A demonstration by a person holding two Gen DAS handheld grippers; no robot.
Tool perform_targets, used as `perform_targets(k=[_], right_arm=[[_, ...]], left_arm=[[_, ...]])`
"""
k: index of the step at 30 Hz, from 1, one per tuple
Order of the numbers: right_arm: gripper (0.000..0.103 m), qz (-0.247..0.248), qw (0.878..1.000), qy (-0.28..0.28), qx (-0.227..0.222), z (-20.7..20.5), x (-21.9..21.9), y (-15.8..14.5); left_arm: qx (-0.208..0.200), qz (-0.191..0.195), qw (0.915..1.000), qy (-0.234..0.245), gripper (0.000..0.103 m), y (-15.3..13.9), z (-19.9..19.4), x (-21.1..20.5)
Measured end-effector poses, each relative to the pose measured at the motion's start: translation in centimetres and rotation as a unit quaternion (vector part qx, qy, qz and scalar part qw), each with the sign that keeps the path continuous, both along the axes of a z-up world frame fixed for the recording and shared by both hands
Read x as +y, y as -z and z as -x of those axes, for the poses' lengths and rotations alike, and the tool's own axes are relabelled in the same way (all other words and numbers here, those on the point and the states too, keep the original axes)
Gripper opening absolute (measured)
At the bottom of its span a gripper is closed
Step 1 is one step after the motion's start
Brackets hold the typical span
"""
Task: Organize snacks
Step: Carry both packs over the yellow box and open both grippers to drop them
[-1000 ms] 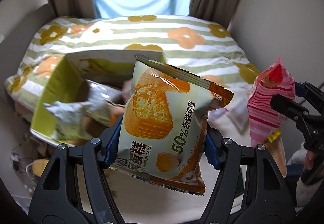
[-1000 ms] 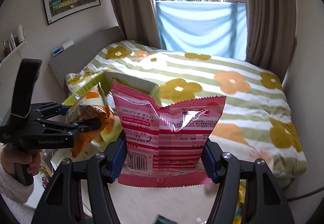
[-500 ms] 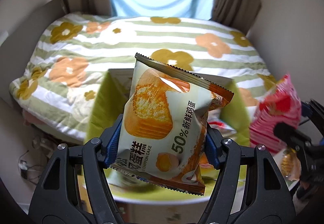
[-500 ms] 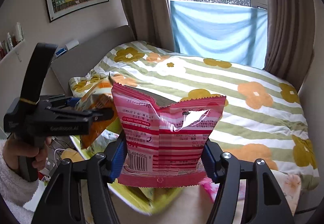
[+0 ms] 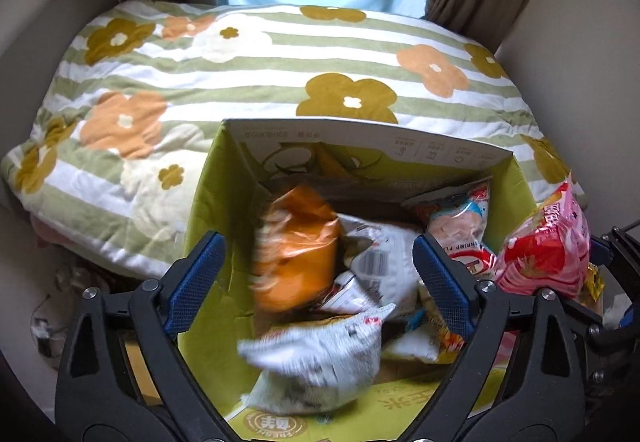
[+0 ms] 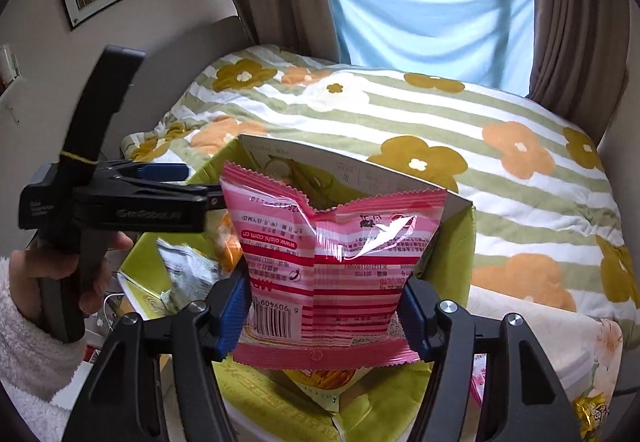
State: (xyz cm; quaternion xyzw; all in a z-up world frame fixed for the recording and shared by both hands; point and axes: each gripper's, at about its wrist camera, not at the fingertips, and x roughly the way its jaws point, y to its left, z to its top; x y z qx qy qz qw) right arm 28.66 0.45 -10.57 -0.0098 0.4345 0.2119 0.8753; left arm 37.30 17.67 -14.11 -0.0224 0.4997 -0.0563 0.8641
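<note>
Evidently the left gripper (image 5: 316, 274) stood wide apart, nothing between its blue pads, poised above the open green box (image 5: 208, 202). A blurred orange packet (image 5: 296, 254) lay in the box, right under the gap. Other snacks crowded the box floor: a white packet (image 5: 316, 366) near the front wall, a shrimp-chip bag (image 5: 460, 222) toward the far right corner.

Right gripper (image 6: 326, 310) was clamped on the pink bag (image 6: 340, 254), pads pinching its lower sides. Bag stood upright, long axis vertical, print upside down, top seam toward the bed (image 6: 440, 114). In the left view the pink bag (image 5: 548, 250) hung at the box's right wall, about level with the rim, seemingly not yet inside.

Judgement: the drop turns on that offset. The opening lay left of and below the bag, so the right gripper, the only one loaded, would need to shift leftward over the rim before letting go. Left gripper sat over the middle of the box and might crowd the spot.
</note>
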Motion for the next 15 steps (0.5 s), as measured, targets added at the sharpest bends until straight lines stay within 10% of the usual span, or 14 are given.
perform_targets(k=[15], right_arm=[[0.074, -0.011, 0.999, -0.001, 0.040, -3.2, 0.9, 1.8]], left_arm=[[0.007, 0.000, 0.9992, -0.039, 0.094, 0.6, 3.4, 1.4]])
